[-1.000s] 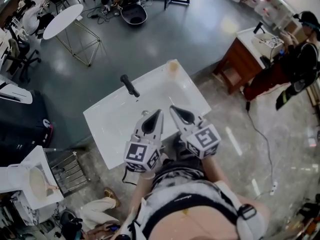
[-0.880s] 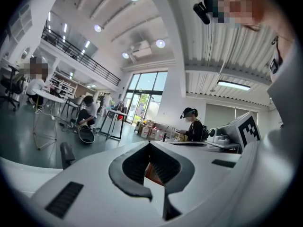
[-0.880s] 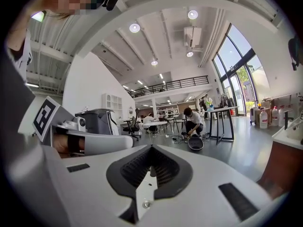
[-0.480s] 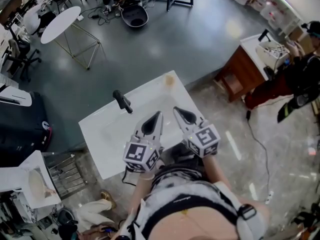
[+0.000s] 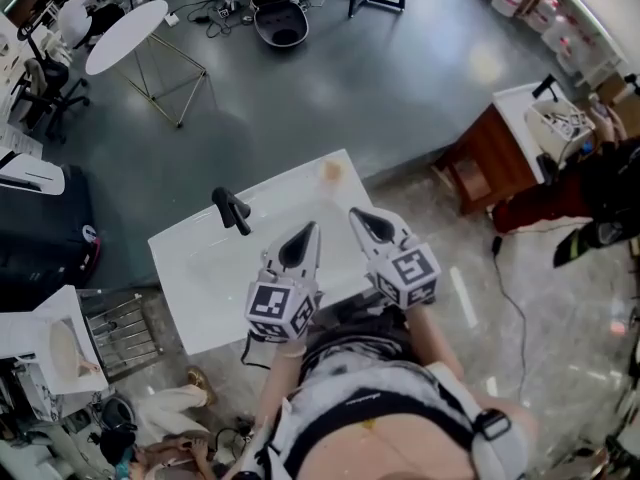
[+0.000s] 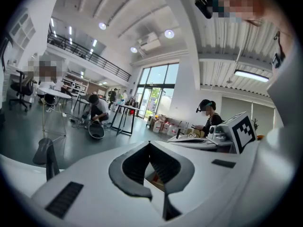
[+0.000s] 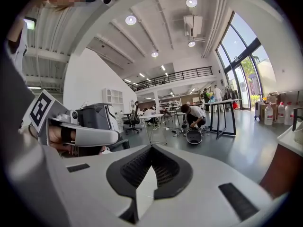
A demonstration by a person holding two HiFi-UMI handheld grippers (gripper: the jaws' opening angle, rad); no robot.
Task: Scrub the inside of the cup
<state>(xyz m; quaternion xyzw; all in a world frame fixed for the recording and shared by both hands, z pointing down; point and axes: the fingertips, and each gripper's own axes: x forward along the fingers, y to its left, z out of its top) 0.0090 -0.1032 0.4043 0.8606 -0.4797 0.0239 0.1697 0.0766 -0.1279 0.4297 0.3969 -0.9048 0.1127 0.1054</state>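
A small tan cup [image 5: 331, 172] stands at the far right corner of the white table [image 5: 190, 278]. A black brush with a thick handle [image 5: 231, 211] stands upright near the table's far left side, and also shows at the left edge of the left gripper view as the brush handle [image 6: 47, 157]. My left gripper [image 5: 311, 228] is shut and holds nothing, over the table's near part. My right gripper [image 5: 355, 213] is beside it, also shut and holding nothing, short of the cup. Both jaw pairs meet at their tips: left gripper [image 6: 150, 143], right gripper [image 7: 151, 146].
A brown cabinet [image 5: 495, 153] with a white top stands to the right, with a person [image 5: 600, 198] by it. A cable [image 5: 512, 288] runs over the floor on the right. A black case [image 5: 45, 238] and a white stand [image 5: 45, 353] are at the left. A round white table [image 5: 125, 36] is farther off.
Both grippers have come forward over the table's near edge, still side by side and shut. The cup and brush now lie closer to them in the head view.
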